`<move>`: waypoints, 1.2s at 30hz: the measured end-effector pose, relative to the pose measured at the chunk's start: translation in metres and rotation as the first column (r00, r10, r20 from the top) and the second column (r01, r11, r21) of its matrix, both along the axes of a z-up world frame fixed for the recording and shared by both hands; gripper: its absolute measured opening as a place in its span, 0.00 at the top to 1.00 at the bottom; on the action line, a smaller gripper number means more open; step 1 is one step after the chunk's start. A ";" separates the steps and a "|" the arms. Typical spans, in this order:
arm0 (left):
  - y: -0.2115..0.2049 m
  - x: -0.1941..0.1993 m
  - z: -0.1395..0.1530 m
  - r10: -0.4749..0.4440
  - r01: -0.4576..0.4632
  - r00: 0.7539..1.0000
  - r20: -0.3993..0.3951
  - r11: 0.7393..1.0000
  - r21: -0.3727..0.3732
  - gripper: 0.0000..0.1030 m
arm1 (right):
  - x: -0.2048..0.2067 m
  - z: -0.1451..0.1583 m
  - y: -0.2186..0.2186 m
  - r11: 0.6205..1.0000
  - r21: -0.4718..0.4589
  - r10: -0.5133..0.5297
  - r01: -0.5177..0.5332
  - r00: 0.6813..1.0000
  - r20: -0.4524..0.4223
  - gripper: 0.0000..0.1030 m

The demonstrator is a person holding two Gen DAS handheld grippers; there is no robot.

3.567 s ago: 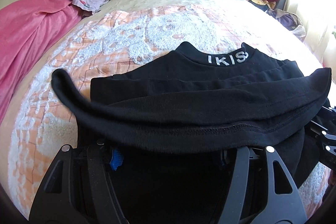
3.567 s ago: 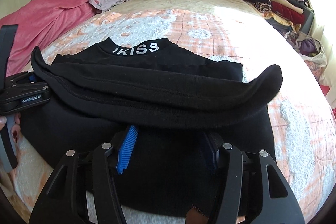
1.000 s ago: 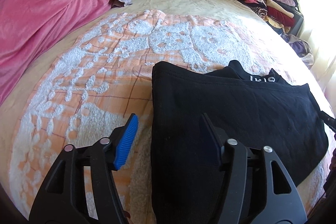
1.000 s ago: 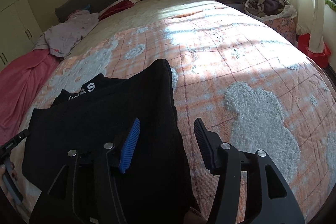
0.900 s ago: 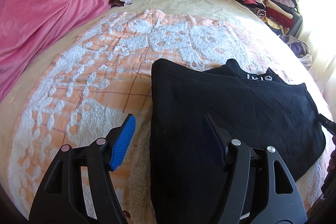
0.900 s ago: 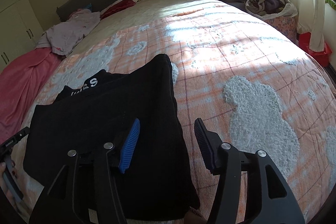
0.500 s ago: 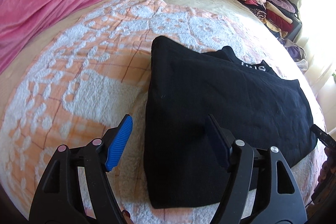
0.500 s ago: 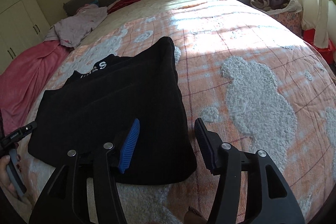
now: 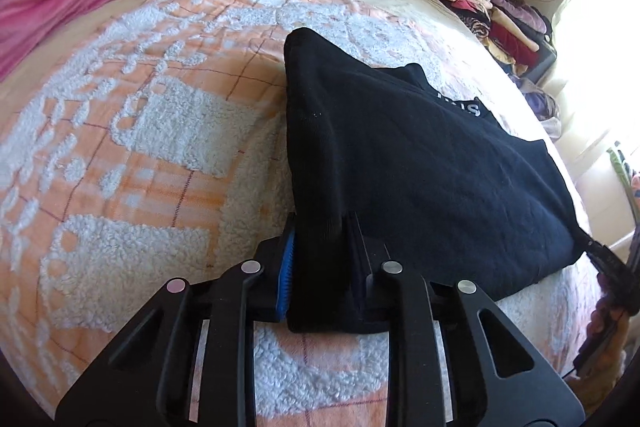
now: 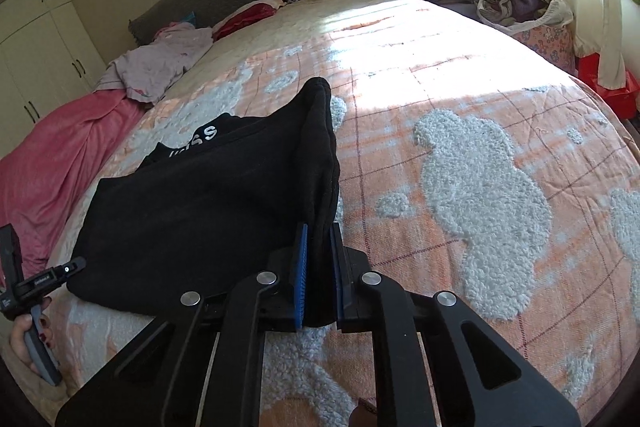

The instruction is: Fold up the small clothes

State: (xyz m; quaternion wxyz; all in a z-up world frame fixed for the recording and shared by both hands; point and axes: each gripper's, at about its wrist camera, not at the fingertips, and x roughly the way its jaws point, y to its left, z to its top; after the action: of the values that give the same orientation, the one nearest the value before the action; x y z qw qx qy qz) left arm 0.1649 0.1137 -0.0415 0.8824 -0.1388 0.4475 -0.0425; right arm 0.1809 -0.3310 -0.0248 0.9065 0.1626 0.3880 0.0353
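One black top (image 9: 420, 163), folded, lies on the bed (image 9: 132, 155). Two grippers: left hand-held gripper (image 9: 322, 267) clenched on its near left corner; right hand-held gripper (image 10: 319, 271) clenched on its near right corner. One pink blanket (image 10: 52, 155) lies left.

Left gripper (image 9: 322, 259) jaws clamped on black top (image 9: 420, 163) near-left corner — right gripper (image 10: 320, 263) pinches its near-right corner, both low.
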 end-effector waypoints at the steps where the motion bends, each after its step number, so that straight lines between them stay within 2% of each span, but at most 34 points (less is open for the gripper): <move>1: -0.001 -0.002 -0.001 0.001 -0.001 1.000 0.001 1.000 0.009 0.85 | 0.000 -0.004 0.000 1.000 -0.020 -0.009 0.008 1.000 -0.020 0.91; 4: -0.002 -0.005 -0.001 0.007 -0.008 1.000 0.001 0.999 0.039 0.78 | 0.001 -0.013 0.004 0.998 -0.057 -0.025 0.023 0.999 -0.031 0.85; 8: 0.001 -0.006 -0.001 0.017 -0.016 1.000 -0.004 0.998 0.054 0.69 | -0.003 -0.012 0.007 0.995 -0.085 -0.063 0.061 0.998 -0.023 0.71; 15: 0.000 -0.010 0.001 0.013 -0.013 1.000 0.003 0.996 0.090 0.66 | -0.014 -0.007 0.010 0.989 -0.130 -0.079 0.076 0.997 -0.021 0.58; 22: 0.000 -0.013 0.004 0.009 -0.010 1.000 0.009 0.995 0.102 0.65 | -0.022 -0.002 0.016 0.983 -0.167 -0.080 0.075 0.997 -0.021 0.52; 30: 0.000 -0.018 0.007 0.012 -0.013 1.000 0.014 0.993 0.116 0.59 | -0.032 0.011 0.026 0.980 -0.187 -0.065 0.066 0.998 0.012 0.32; 36: 0.002 -0.022 0.009 0.015 -0.017 1.000 0.020 0.993 0.117 0.57 | -0.038 0.013 0.043 0.983 -0.179 -0.028 0.030 0.999 0.018 0.22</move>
State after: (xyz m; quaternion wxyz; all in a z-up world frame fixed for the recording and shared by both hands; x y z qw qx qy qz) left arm 0.1432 0.1152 -0.0327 0.8937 -0.0898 0.4395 -0.0105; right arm 0.1433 -0.2881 -0.0118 0.9208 0.0856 0.3803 -0.0118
